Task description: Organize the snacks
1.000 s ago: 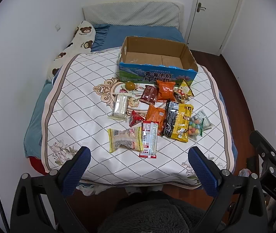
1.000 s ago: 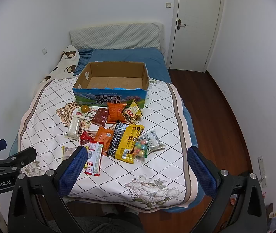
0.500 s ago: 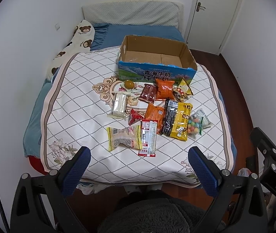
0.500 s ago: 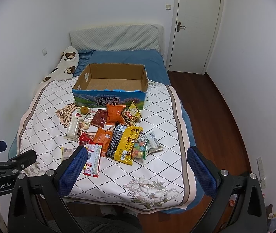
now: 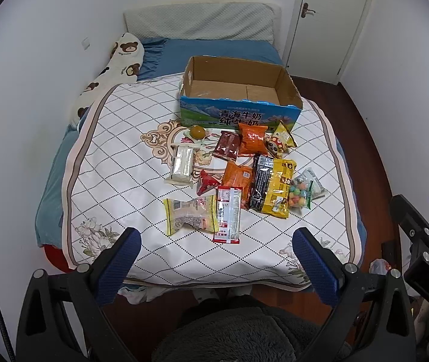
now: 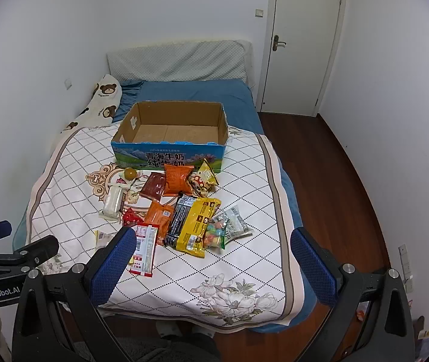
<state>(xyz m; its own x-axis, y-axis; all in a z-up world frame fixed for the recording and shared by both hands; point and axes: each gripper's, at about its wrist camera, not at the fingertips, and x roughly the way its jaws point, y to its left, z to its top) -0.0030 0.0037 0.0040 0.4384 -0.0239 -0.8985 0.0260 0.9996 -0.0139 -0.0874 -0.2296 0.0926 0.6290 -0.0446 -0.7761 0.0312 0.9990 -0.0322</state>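
Several snack packets lie in a loose pile on the white quilted cover [image 5: 118, 163] of a bed: a yellow-and-black bag [image 5: 273, 187], orange bags [image 5: 252, 139], a red-and-white packet [image 5: 228, 214], a pale yellow packet [image 5: 190, 215] and a round orange snack [image 5: 198, 132]. An open, empty cardboard box [image 5: 238, 90] with a blue front stands just behind them; it also shows in the right wrist view [image 6: 172, 132]. My left gripper [image 5: 214, 256] and right gripper [image 6: 211, 256] are both open and empty, held above the foot of the bed, well short of the snacks [image 6: 196, 220].
A bear-print pillow [image 5: 118, 60] lies along the left wall. A padded headboard [image 6: 178, 60] and a closed white door [image 6: 302, 42] are at the back. Wooden floor [image 6: 329, 163] runs along the bed's right side. A white wall is close on the left.
Both grippers have shifted slightly; the bed and snacks have drifted a little in both views. Nothing on the bed has moved and both grippers stay open.
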